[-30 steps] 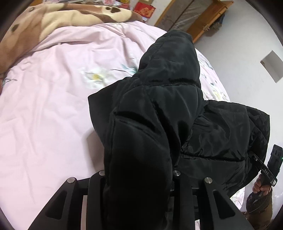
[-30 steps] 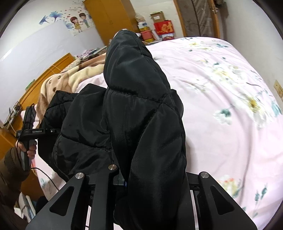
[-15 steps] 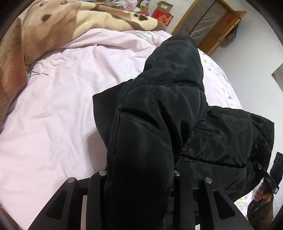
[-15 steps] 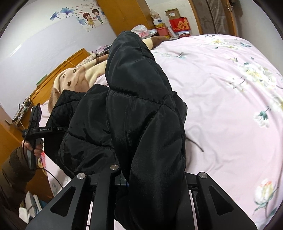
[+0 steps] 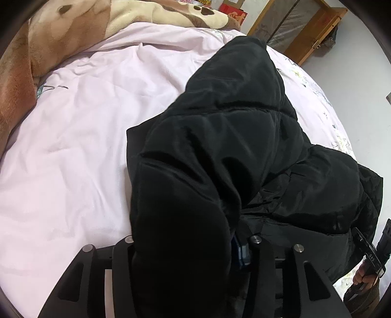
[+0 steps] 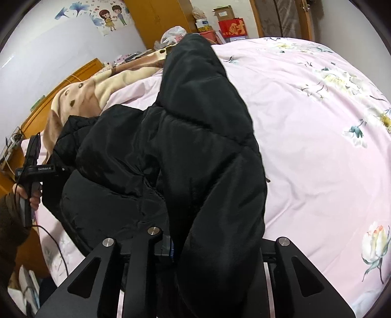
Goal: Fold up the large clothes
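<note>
I had a black padded jacket in front of me, quilted in thick puffy sections with stitched seams across them and a faint sheen on the fabric. It lay bunched on the near side of the bed, with one long bulging part draped over each tool and running away from the camera.

In the left wrist view that bulk filled the gap of my left gripper; its jaws were opening, the jacket was between them, and a sliver of blue pad showed beside the fabric on the right side. I could not tell whether the pads still pressed on it.

In the right wrist view the jacket likewise sat in my right gripper, whose jaws were also opening around the fabric; there too I could not tell whether the hold remained.

The rest of the jacket spread between the two tools, a diamond-quilted edge hanging near the bed's near edge. My right hand showed at the low right of the left view, and my left hand at the left of the right view, each on a black handle.

The bed wore a pale pink sheet printed with flowers. A tan and cream blanket lay heaped at the far left. Beyond stood a yellow wooden wardrobe, a red box and a wall sticker of two cartoon figures.
</note>
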Demonstrator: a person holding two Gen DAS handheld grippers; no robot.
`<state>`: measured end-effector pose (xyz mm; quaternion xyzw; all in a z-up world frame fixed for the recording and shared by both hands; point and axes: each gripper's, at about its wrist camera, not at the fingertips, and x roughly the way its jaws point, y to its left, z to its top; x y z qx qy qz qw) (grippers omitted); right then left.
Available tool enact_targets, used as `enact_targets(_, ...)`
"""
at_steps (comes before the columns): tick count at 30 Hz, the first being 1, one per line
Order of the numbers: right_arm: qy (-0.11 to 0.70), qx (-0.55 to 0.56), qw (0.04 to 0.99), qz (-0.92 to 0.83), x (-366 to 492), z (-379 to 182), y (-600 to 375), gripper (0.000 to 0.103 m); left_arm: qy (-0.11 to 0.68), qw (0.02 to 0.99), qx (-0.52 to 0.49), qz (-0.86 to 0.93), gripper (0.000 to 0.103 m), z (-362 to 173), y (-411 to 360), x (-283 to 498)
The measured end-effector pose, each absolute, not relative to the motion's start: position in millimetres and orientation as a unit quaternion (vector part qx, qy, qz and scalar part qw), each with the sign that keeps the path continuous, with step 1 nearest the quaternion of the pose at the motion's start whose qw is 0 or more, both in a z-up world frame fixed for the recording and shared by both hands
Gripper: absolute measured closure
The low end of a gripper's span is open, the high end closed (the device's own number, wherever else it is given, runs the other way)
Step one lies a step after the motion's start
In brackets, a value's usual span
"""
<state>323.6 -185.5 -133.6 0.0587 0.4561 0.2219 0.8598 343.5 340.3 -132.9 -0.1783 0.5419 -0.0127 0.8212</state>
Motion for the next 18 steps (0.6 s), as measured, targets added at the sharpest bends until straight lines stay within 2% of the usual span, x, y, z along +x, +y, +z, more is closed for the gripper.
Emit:
enact_targets(9, 0.464, 0.047, 0.866, 0.178, 321, -139, -168, 0.056, 0.54, 0.822, -0.18, 0.005, 0.031, -139, 348, 337)
enact_targets(17, 0.446, 0.0, 0.886, 0.128, 309, -122, -153, 0.04, 0.52, 0.835, -0.175, 0.046, 0.029, -117, 361, 321)
enact_targets(18, 0.439, -0.011, 0.891, 0.115, 305, -117, -153, 0.033, 0.511, 0.84, -0.169, 0.063, 0.029, -111, 364, 313)
